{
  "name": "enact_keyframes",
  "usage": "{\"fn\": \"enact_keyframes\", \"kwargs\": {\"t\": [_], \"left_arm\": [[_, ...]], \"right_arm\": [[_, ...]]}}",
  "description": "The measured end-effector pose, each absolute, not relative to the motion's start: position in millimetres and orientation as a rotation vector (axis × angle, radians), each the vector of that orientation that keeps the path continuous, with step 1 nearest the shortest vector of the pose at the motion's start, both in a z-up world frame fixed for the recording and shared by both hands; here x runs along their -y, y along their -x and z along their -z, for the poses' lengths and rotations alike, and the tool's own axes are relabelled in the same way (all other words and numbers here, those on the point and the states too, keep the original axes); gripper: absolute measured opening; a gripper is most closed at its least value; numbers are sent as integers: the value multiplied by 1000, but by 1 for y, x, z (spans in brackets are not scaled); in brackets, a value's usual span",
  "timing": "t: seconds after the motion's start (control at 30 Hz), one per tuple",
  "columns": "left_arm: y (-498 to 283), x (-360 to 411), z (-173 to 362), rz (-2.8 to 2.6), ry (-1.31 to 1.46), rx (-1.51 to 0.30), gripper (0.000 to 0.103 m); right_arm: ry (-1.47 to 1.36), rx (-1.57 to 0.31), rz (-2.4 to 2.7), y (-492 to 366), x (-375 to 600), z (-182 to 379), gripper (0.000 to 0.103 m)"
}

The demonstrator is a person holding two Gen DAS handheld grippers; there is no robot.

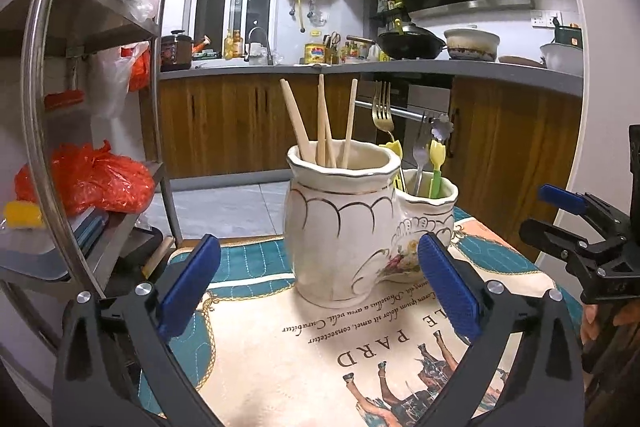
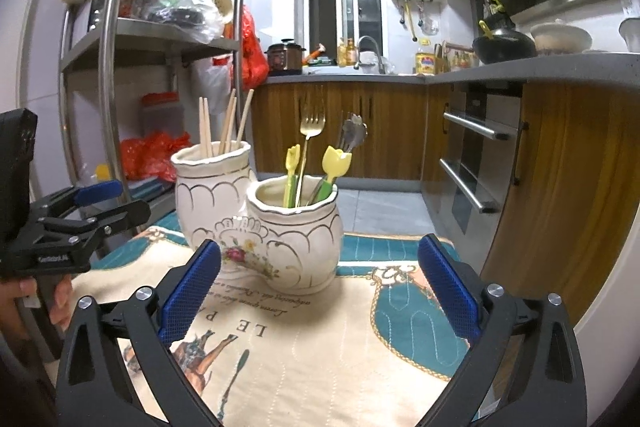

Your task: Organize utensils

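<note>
- Left wrist view: a home kitchen with wood cabinets behind a desk (image 1: 280,347) covered by a printed cloth. The left claw (image 1: 319,285) stands wide open, holding nothing. The twin ceramic holder (image 1: 344,227) sits straight ahead of it, its taller pot with chopsticks (image 1: 322,119) between the blue pads.
- Likely heavy, glazed, slippery and breakable; a grip low around the body looks safest. The thin forks (image 1: 382,111) seem light and stiff.
- The shorter pot is partly hidden behind the taller one.
- Right wrist view: the right claw (image 2: 319,285) is equally wide open and empty, the shorter pot (image 2: 296,227) just ahead, toward its left pad.
- Yellow-tipped utensils (image 2: 334,163) stand inside; their lower ends are hidden, and their type is unclear.
</note>
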State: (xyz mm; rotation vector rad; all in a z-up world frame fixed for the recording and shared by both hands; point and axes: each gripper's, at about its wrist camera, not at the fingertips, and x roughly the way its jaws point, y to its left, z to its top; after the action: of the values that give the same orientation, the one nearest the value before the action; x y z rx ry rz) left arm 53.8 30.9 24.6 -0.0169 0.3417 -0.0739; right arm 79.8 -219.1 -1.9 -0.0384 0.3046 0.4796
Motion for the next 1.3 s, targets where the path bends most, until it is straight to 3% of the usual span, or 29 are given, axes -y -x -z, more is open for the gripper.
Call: {"fn": "enact_keyframes", "kwargs": {"t": [1.3], "left_arm": [[-49, -27, -28, 76, 2, -312, 97]], "right_arm": [[31, -311, -461, -82, 221, 2, 98]]}}
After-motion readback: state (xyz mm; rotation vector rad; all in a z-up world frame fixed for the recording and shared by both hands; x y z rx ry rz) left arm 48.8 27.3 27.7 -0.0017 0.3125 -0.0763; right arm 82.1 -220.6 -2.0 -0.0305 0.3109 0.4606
